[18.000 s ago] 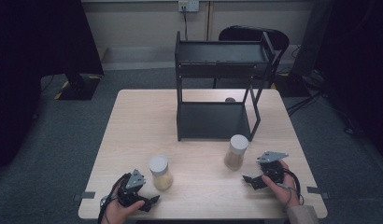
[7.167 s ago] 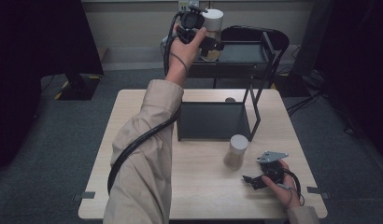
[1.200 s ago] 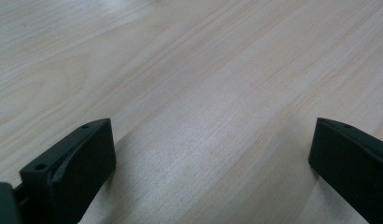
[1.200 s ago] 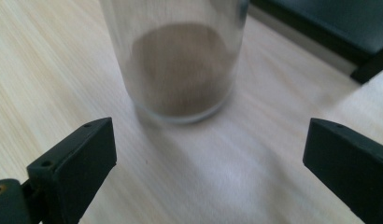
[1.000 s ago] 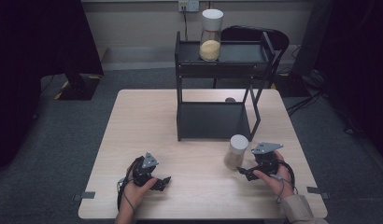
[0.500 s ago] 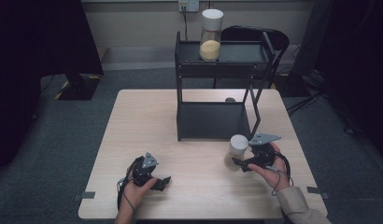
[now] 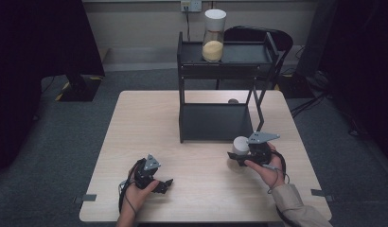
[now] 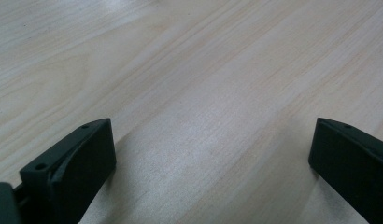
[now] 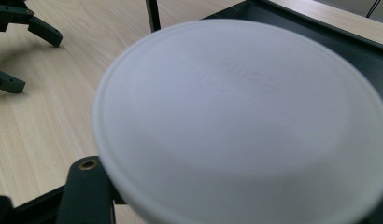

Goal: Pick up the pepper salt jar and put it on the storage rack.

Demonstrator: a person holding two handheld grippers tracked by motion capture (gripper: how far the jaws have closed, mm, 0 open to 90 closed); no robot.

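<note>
A clear jar of yellow grain with a white lid (image 7: 214, 35) stands on the top tier of the black shelf rack (image 7: 225, 66). A second jar with a white lid (image 7: 240, 143) stands on the wooden table (image 7: 149, 123) in front of the rack. My right gripper (image 7: 235, 158) is up against it with a jaw on either side. In the right gripper view the lid (image 9: 245, 121) hides the gap, with one finger (image 9: 87, 191) showing under its rim. My left gripper (image 7: 166, 185) rests open on the table near the front edge, with bare wood between its jaws (image 8: 213, 149).
The rack's lower tier (image 7: 216, 122) sits empty just behind the right gripper. A small round object (image 7: 233, 101) lies on the table behind the rack. A dark chair (image 7: 258, 35) stands beyond the rack. The left gripper's fingers (image 9: 40, 28) show far off in the right gripper view.
The left hand put one jar on the rack's top tier and came back to the table. Over the last second my right gripper moved forward and left up to the second jar.
</note>
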